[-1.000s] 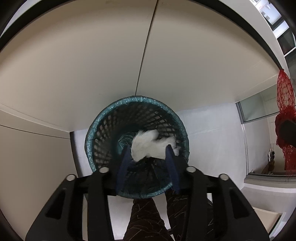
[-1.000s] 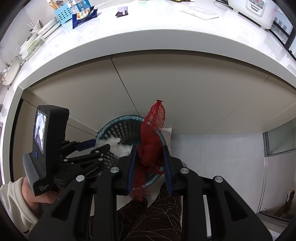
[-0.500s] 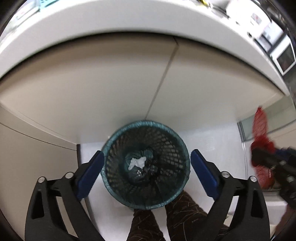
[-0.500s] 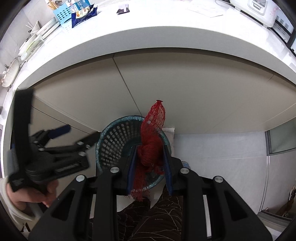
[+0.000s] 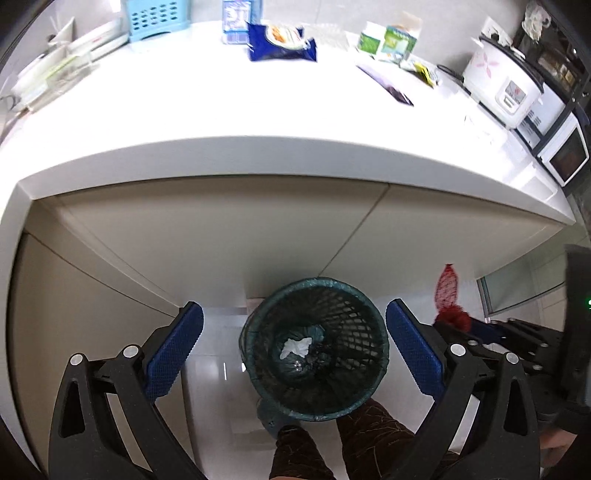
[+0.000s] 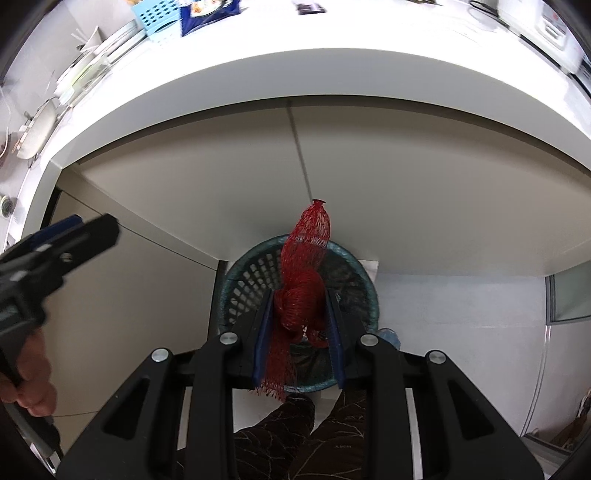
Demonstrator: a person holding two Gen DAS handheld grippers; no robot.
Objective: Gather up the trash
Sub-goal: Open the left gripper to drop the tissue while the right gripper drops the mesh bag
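Note:
A teal mesh trash basket [image 5: 369, 306] stands on the floor below the counter, also in the right wrist view [image 6: 242, 280]. A crumpled white tissue [image 5: 295, 347] lies at its bottom. My left gripper [image 5: 293, 350] is wide open and empty, high above the basket. My right gripper [image 6: 299, 325] is shut on a red mesh net bag [image 6: 303, 280] and holds it over the basket; the bag also shows at the right of the left wrist view [image 5: 447, 295].
A white counter [image 5: 258, 122] overhangs beige cabinet fronts [image 5: 221, 236]. On it lie a blue snack bag [image 5: 280, 42], a light blue basket [image 5: 155, 16], cartons [image 5: 388, 38] and a rice cooker [image 5: 502, 86]. The person's legs [image 5: 332, 443] stand beside the basket.
My left gripper opened and let go of the white tissue, which fell into the basket, then rose well above it. My right gripper still holds the red net bag over the basket.

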